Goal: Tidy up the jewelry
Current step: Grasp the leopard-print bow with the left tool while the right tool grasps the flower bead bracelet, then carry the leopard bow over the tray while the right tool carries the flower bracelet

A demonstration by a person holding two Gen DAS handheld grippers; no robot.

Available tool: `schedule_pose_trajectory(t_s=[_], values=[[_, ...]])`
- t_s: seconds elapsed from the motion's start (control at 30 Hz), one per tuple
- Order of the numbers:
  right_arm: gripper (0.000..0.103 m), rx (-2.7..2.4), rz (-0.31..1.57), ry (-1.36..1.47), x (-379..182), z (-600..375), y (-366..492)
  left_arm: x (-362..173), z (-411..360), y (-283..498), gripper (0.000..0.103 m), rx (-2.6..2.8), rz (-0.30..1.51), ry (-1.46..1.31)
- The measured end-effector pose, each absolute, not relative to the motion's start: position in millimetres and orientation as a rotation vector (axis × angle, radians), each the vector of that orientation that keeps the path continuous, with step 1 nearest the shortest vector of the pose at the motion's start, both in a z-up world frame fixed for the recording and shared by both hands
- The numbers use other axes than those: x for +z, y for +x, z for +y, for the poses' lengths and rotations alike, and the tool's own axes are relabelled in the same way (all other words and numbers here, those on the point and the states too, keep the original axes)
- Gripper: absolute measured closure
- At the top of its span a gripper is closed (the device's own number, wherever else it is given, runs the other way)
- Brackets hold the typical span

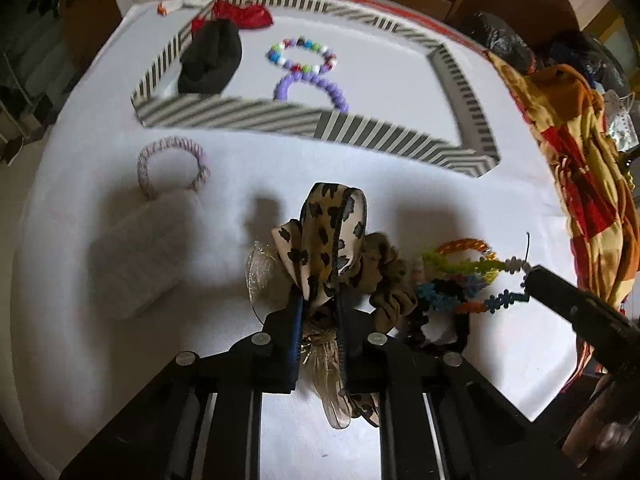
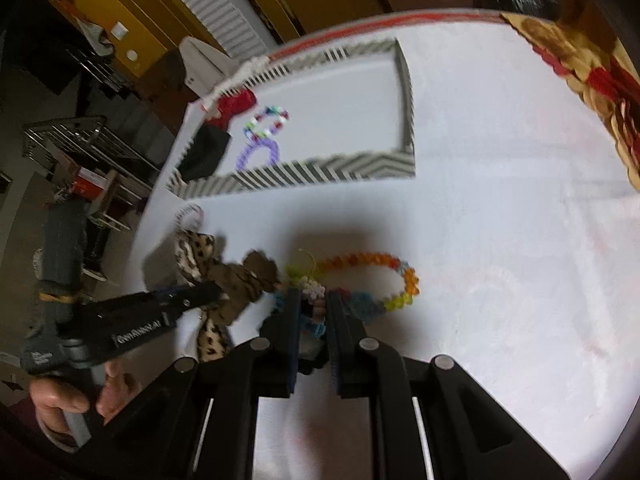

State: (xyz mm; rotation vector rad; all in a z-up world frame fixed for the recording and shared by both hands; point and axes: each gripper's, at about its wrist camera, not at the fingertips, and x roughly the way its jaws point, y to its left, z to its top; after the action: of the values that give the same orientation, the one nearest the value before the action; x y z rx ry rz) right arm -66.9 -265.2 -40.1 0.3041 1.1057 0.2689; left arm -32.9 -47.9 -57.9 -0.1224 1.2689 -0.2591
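Leopard-print bow [image 1: 320,240] pinched between left jaws, striped tray [image 1: 384,136] straight ahead. Rainbow bead bracelet [image 2: 372,280] clamped in right jaws.

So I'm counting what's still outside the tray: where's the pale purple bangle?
In the left wrist view the pale purple bangle lies on the white table, left of centre, just outside the striped tray's near wall.

Leopard-print bow [image 1: 328,240] upright beside rainbow bead bracelet [image 2: 372,280]; purple bead loop [image 1: 312,84] in striped tray [image 1: 248,116].
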Motion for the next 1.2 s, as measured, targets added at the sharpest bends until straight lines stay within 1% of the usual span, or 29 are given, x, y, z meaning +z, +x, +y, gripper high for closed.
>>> schedule_pose_trajectory(t_s=[0.4, 0.43, 0.7, 0.77, 0.83, 0.9, 0.93, 0.97, 1.1, 1.2], values=[[0.091, 0.326, 0.988, 0.28, 23, -270, -62, 9, -45, -27, 0.097, -0.271, 1.138, -0.098], [0.093, 0.327, 0.976, 0.276, 28, -271, -60, 14, -44, -25, 0.097, -0.267, 1.126, -0.092], [0.094, 0.32, 0.93, 0.235, 50, -272, -42, 31, -37, -12, 0.097, -0.227, 1.084, -0.078], [0.094, 0.312, 0.942, 0.231, 47, -273, -38, 32, -35, -12, 0.097, -0.223, 1.078, -0.079], [0.094, 0.313, 1.001, 0.24, 35, -275, -34, 30, -33, -14, 0.097, -0.221, 1.081, -0.078], [0.088, 0.28, 1.041, 0.233, 18, -279, -35, 25, -33, -14, 0.097, -0.221, 1.096, -0.084], [0.08, 0.262, 1.058, 0.216, 10, -280, -36, 21, -32, -14, 0.097, -0.221, 1.106, -0.088], [0.076, 0.24, 1.082, 0.194, -1, -281, -37, 19, -32, -14, 0.097, -0.222, 1.115, -0.091], [0.076, 0.219, 1.182, 0.188, -42, -283, -37, 10, -35, -15, 0.097, -0.228, 1.141, -0.093], [0.076, 0.22, 1.186, 0.2, -56, -278, -32, 8, -37, -16, 0.097, -0.232, 1.148, -0.09]])
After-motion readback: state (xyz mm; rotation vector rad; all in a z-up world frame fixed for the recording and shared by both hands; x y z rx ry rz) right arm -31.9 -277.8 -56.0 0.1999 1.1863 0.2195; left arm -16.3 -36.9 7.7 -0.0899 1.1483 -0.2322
